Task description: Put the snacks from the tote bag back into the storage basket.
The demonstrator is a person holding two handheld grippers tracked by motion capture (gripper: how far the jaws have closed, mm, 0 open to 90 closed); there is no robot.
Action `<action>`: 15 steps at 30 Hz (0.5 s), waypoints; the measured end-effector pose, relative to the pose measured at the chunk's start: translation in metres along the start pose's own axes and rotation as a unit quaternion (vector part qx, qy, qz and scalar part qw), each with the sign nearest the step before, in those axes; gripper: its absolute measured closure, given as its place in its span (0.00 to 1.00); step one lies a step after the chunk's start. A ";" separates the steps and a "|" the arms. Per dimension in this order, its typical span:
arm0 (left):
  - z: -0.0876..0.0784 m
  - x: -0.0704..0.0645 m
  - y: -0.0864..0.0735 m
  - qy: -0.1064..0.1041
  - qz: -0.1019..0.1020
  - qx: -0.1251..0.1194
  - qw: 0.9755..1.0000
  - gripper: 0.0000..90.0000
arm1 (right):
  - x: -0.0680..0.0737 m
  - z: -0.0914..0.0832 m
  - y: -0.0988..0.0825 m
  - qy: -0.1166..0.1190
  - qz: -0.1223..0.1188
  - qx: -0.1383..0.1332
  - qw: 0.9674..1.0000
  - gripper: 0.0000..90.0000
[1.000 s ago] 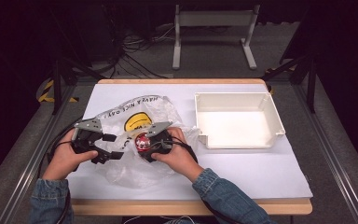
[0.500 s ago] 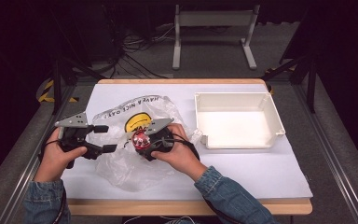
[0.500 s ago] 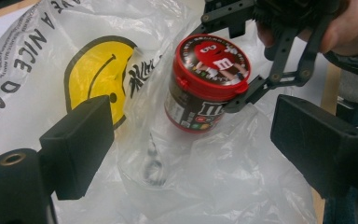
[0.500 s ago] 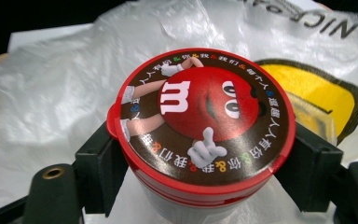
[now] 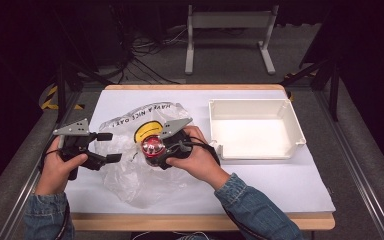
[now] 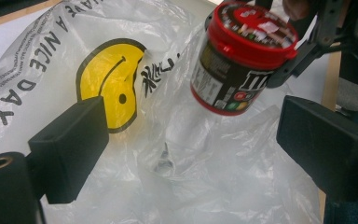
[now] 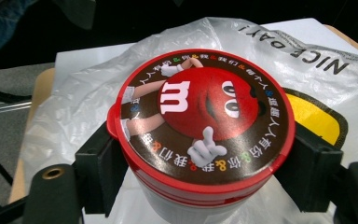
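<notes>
Jar (image 5: 152,146) above bag (image 5: 130,175), left of tray (image 5: 292,120)

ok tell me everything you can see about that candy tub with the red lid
The candy tub is a small round container with a dark printed body and a red snap lid, both plastic by the look. The closed lid bears a red cartoon candy character ringed by small lettering. The right tongs clamp it just under the lid, holding it tilted, clear above the crumpled clear plastic bag with its yellow smiley. Nothing else touches it.
</notes>
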State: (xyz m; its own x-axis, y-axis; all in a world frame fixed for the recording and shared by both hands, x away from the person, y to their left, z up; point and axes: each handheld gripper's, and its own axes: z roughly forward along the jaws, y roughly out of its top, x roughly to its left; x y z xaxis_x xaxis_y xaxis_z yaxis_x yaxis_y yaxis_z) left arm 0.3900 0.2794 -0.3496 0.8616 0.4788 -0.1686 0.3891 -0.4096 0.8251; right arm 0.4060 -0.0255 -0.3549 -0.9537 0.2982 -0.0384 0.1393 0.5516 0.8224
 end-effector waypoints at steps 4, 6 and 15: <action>0.001 0.002 -0.001 0.002 -0.003 0.009 1.000 0.07 | -0.001 -0.011 0.006 0.005 0.000 -0.002 1.000 0.28; 0.001 0.004 -0.003 -0.004 -0.004 0.014 1.000 0.05 | -0.003 -0.017 0.009 0.003 0.001 -0.002 1.000 0.28; -0.003 0.007 -0.005 0.000 -0.011 0.007 1.000 0.05 | -0.011 -0.036 0.016 0.009 -0.004 -0.005 1.000 0.28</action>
State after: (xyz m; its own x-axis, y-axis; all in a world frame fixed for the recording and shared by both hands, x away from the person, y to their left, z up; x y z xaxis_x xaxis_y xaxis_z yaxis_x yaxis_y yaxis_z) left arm 0.3932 0.2873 -0.3535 0.8526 0.4882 -0.1862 0.4124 -0.4099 0.8136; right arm 0.4087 -0.0479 -0.3209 -0.9594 0.2800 -0.0342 0.1299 0.5464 0.8274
